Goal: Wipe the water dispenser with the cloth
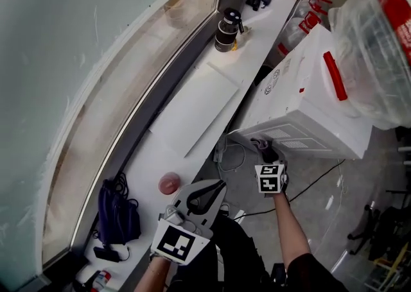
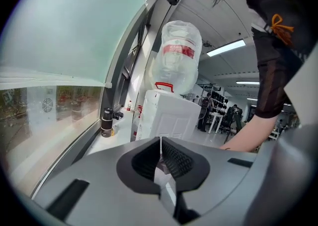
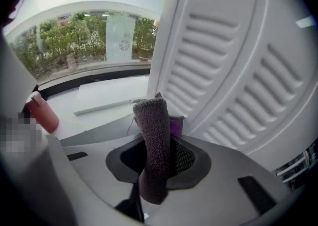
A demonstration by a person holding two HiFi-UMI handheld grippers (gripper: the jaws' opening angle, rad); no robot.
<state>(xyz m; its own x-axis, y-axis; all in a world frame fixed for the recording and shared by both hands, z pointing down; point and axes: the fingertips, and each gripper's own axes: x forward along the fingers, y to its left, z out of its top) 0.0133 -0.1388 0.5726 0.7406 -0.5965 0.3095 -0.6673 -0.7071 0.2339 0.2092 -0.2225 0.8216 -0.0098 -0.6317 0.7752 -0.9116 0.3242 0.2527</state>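
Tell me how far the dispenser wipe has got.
Done: the right gripper is shut on the cloth. In hand: the cloth is up at the vented panel of the water dispenser; contact is unclear. Left: the wiping itself, since no surface shows wipe marks. The left gripper is shut, empty and away from the dispenser.

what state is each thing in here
left gripper, shut, empty
right gripper, shut on the cloth
cloth, folded, clamped, close to the dispenser's vented panel
dispenser, upright, bottle on top
bottle, neck down on the dispenser
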